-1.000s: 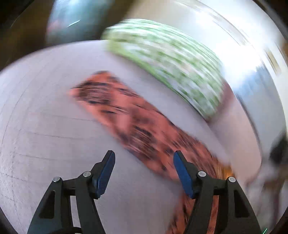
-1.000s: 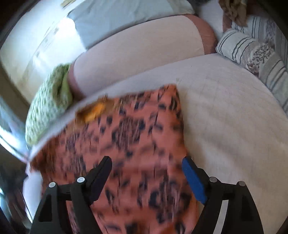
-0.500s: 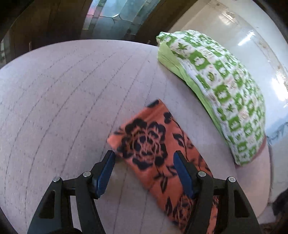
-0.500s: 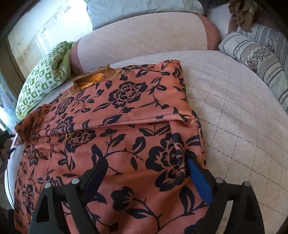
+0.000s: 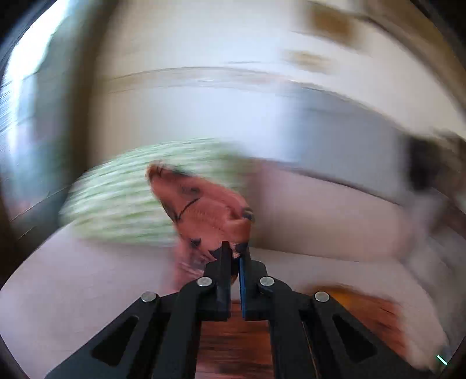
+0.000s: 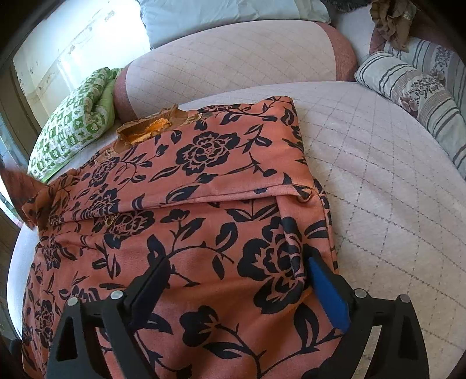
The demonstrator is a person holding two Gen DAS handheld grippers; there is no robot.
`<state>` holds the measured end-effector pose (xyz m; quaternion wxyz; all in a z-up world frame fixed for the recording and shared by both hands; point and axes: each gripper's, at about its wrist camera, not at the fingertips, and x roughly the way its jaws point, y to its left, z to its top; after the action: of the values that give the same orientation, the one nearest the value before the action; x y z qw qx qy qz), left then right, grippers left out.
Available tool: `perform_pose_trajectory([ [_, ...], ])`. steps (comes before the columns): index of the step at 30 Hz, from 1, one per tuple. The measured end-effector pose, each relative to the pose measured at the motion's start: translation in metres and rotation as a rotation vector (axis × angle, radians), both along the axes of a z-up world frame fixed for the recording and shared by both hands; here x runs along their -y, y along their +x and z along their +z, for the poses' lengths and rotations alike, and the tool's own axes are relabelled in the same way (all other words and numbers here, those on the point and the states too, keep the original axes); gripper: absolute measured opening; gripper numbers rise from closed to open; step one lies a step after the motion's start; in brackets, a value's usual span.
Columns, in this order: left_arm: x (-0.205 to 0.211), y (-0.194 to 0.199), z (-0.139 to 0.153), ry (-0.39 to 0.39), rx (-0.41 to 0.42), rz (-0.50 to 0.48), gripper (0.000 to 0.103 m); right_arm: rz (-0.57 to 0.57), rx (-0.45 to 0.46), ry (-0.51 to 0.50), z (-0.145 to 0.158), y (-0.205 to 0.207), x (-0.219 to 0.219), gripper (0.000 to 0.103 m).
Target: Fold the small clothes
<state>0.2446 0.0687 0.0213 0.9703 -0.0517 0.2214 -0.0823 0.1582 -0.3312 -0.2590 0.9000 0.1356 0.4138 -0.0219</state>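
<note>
An orange garment with black roses (image 6: 204,180) lies spread on the pale quilted bed (image 6: 378,175), its top part folded over. My right gripper (image 6: 236,262) hovers low over the garment's near right part. Its jaws are opening wide, flat fabric lies beneath them, and the pads grip nothing. The left wrist view is motion-blurred. There my left gripper (image 5: 235,253) is shut on a bunched end of the orange garment (image 5: 204,210), which stands raised off the bed. That raised end shows at the far left edge of the right wrist view.
A green patterned pillow (image 6: 72,125) sits at the bed's far left. A pink bolster (image 6: 233,58) runs along the back. Striped floral pillows (image 6: 413,96) line the right side, with a crumpled brown cloth (image 6: 390,20) behind them.
My left gripper has closed on the garment's end and lifted it, and its view has swung upward. My right gripper's jaws have spread a little wider over the fabric.
</note>
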Motion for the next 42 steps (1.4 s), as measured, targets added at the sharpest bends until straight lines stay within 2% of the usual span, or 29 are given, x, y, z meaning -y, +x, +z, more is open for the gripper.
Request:
perform_pose_trajectory([
  [1,0.038,-0.002,0.000,0.022,-0.028,-0.131,0.016,-0.002,0.000,0.001,0.000,0.000,0.000,0.096],
  [2,0.071,-0.005,-0.008,0.021,-0.063,-0.240,0.035,-0.003,-0.001,0.005,0.000,0.000,0.001,0.096],
  [3,0.095,-0.007,-0.023,0.016,-0.117,-0.299,0.052,-0.003,-0.002,0.010,0.000,0.001,0.001,0.097],
  [4,0.115,-0.006,-0.046,0.031,-0.206,-0.348,0.079,-0.004,-0.006,0.018,0.002,0.001,0.002,0.097],
  [6,0.121,-0.008,-0.079,0.063,-0.311,-0.360,0.079,-0.004,-0.025,0.052,0.006,0.003,0.006,0.097],
  [8,0.100,-0.002,-0.105,0.067,-0.391,-0.309,0.079,-0.002,-0.025,0.115,0.014,0.003,0.012,0.097],
  [10,0.059,-0.001,-0.114,0.027,-0.398,-0.207,0.079,-0.009,0.004,0.168,0.025,0.001,0.020,0.097],
  [13,-0.016,0.009,-0.121,-0.021,-0.390,0.050,0.079,-0.009,0.048,0.282,0.043,0.010,0.029,0.097],
  [15,-0.048,0.021,-0.132,-0.015,-0.444,0.158,0.079,0.001,0.057,0.358,0.051,0.027,0.029,0.097],
  [18,-0.057,0.031,-0.150,0.036,-0.494,0.183,0.079,0.054,0.004,0.478,0.047,0.063,0.017,0.097],
  [21,-0.055,0.038,-0.165,0.045,-0.536,0.154,0.079,0.070,-0.053,0.479,0.035,0.096,-0.001,0.097],
  [23,-0.052,0.038,-0.177,0.033,-0.555,0.145,0.079,0.062,-0.063,0.445,0.032,0.111,-0.012,0.096],
  [25,-0.051,0.038,-0.185,0.022,-0.568,0.142,0.079,0.034,-0.075,0.362,0.031,0.128,-0.017,0.096],
  [26,-0.051,0.038,-0.190,0.018,-0.573,0.148,0.079,0.005,-0.108,0.347,0.025,0.139,-0.018,0.087],
  [27,-0.051,0.038,-0.194,0.014,-0.576,0.150,0.079,0.025,-0.143,0.331,0.018,0.148,-0.024,0.075],
  [28,-0.052,0.037,-0.196,0.013,-0.570,0.151,0.079,0.050,-0.186,0.268,0.013,0.155,-0.033,0.059],
  [30,-0.052,0.036,-0.197,0.029,-0.552,0.142,0.079,0.089,-0.204,0.133,0.015,0.160,-0.049,0.037],
  [31,-0.052,0.035,-0.198,0.031,-0.549,0.138,0.079,0.118,-0.212,0.111,0.018,0.161,-0.054,0.017],
  [32,-0.051,0.034,-0.197,0.030,-0.545,0.135,0.079,0.135,-0.211,0.107,0.023,0.162,-0.055,0.012],
  [34,-0.054,0.035,-0.197,0.026,-0.541,0.131,0.079,0.154,-0.160,0.025,0.041,0.160,-0.062,0.011],
  [37,-0.055,0.041,-0.198,0.030,-0.535,0.120,0.079,0.148,0.009,-0.183,0.089,0.150,-0.074,0.010],
  [39,-0.058,0.034,-0.195,0.021,-0.536,0.114,0.079,0.109,0.073,-0.277,0.104,0.148,-0.072,0.010],
  [40,-0.059,0.034,-0.193,0.011,-0.538,0.114,0.079,0.090,0.068,-0.303,0.102,0.151,-0.068,0.013],
  [41,-0.061,0.036,-0.191,-0.006,-0.539,0.118,0.079,0.072,0.023,-0.323,0.091,0.160,-0.061,0.016],
  [42,-0.063,0.035,-0.188,-0.023,-0.534,0.125,0.079,0.072,-0.075,-0.287,0.067,0.172,-0.052,0.017],
])
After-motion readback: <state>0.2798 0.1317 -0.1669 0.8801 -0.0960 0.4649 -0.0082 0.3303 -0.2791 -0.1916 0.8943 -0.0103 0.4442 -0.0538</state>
